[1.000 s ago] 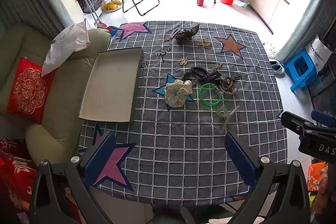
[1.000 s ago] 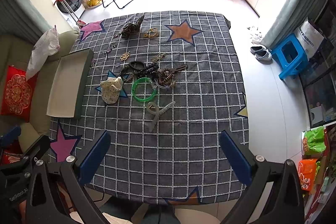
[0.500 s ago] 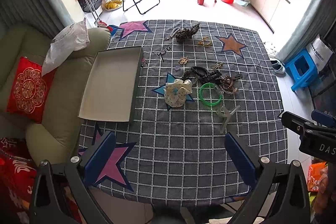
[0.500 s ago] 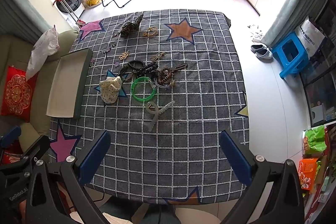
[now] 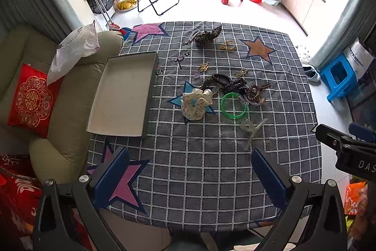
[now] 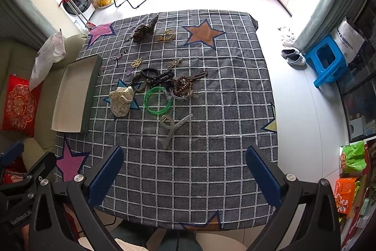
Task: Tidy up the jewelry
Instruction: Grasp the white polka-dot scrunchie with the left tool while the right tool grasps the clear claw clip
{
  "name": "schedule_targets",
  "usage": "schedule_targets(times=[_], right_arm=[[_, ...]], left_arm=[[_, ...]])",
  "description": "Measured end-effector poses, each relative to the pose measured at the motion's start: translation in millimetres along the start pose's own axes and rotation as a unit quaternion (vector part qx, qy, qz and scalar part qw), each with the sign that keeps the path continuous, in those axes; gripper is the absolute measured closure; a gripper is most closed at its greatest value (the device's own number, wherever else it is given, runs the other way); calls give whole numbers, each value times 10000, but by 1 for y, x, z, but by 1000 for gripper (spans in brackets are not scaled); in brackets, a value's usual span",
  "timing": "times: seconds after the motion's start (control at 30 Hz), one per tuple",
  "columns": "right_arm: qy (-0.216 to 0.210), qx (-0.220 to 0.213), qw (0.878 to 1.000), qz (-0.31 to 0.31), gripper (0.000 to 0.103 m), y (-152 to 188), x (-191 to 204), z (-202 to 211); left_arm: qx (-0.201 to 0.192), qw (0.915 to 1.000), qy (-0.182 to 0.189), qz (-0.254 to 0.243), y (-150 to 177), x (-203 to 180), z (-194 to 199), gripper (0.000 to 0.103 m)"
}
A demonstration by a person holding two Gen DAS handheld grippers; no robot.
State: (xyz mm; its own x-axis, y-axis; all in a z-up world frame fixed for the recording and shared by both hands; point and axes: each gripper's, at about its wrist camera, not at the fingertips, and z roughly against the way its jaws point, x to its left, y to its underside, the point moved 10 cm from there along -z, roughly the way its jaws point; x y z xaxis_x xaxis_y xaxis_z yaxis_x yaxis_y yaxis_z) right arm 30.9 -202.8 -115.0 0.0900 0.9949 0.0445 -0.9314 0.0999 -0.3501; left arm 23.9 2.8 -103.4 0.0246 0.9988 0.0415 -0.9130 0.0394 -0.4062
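Black gripper frames, blue jaws, silver screws, white lettering

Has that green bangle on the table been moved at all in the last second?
No. The green bangle lies in the same spot, just right of the polka-dot scrunchie and just before the translucent hair claw, as before.

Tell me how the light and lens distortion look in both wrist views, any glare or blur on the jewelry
Left wrist view: daylight blows out the window and floor beyond the table; green bangle sharp, no glare; fisheye bows the tray. Right wrist view: same overexposed floor, soft shadows, grid lines curve at the edges; clear hair claw crisp, small gold pieces too small to judge.
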Motion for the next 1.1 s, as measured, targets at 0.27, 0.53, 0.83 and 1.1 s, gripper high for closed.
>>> schedule_targets(times=[0.27, 0.53, 0.83, 1.1], right_arm=[[-137, 183, 9997, -57, 0, 8, -7, -13], [-493, 349, 9979, -241, 0, 10, -19, -34], [-880, 350, 9941, -530, 0, 11, -8, -69], [-695, 1093, 9879, -856, 0, 29, 8, -130]], left_arm=[[116, 9998, -34, 159, -3, -2, -8, 0], [387, 9985, -185, 347, 2, 9, -37, 0], [616, 9975, 339, 40, -7, 2, -91, 0], [799, 9941, 694, -236, -31, 2, -158, 0]])
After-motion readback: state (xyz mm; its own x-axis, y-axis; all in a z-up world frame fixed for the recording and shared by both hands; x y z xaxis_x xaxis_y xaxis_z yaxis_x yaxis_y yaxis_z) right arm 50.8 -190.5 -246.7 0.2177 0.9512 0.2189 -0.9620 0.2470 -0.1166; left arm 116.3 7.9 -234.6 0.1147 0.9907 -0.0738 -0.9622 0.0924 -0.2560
